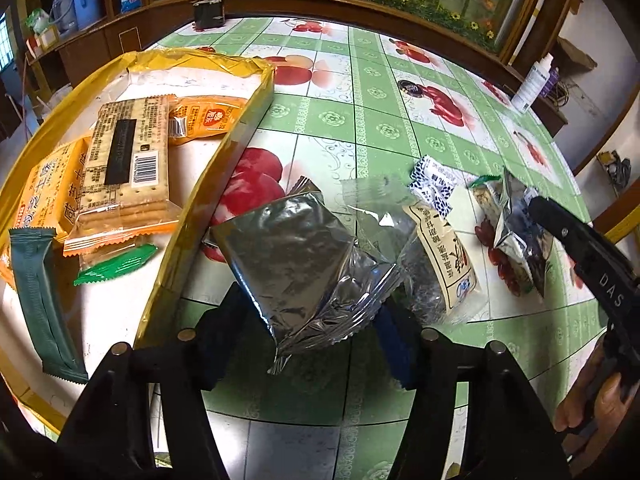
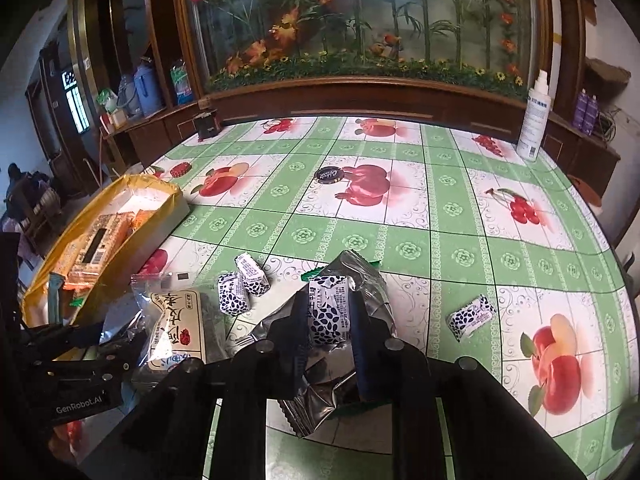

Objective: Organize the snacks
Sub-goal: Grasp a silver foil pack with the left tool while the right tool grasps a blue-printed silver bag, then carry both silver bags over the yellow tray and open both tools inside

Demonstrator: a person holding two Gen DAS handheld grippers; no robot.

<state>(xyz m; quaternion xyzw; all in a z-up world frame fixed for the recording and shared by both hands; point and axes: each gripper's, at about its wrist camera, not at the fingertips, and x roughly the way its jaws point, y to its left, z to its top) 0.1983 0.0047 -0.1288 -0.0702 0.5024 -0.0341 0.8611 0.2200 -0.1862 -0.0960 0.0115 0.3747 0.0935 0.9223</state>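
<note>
Holding a small blue-and-white wrapped sweet (image 2: 329, 312) in my right tongs (image 2: 326, 330): jaws narrow, pads pressing its two sides, directly above a crumpled silver packet (image 2: 360, 280) on the worktop (image 2: 440, 216). The sweet looks light and firm enough to pinch across its short width; the wrapper is glossy, so I judge it could slip if gripped by the twisted ends.

My left tongs (image 1: 308, 336) stand part open around the lower end of a silver foil packet (image 1: 292, 256), which lies on the worktop just beside the yellow tray (image 1: 224, 160), touching or nearly touching its near wall. I cannot tell whether the pads press the foil. It looks puffed, thin-skinned and slippery; contents probably brittle. Best hold, in my judgement: the flat crimped seam at the end.

Inside the yellow tray: a cracker pack (image 1: 128, 160), orange packets (image 1: 208, 116) and a green bar (image 1: 40, 296). On the far side of the foil packet from the tray lies a clear pouch with a cream label (image 1: 440, 252), then two more sweets (image 1: 434, 184). One sweet (image 2: 472, 316) sits well apart from the tray.
</note>
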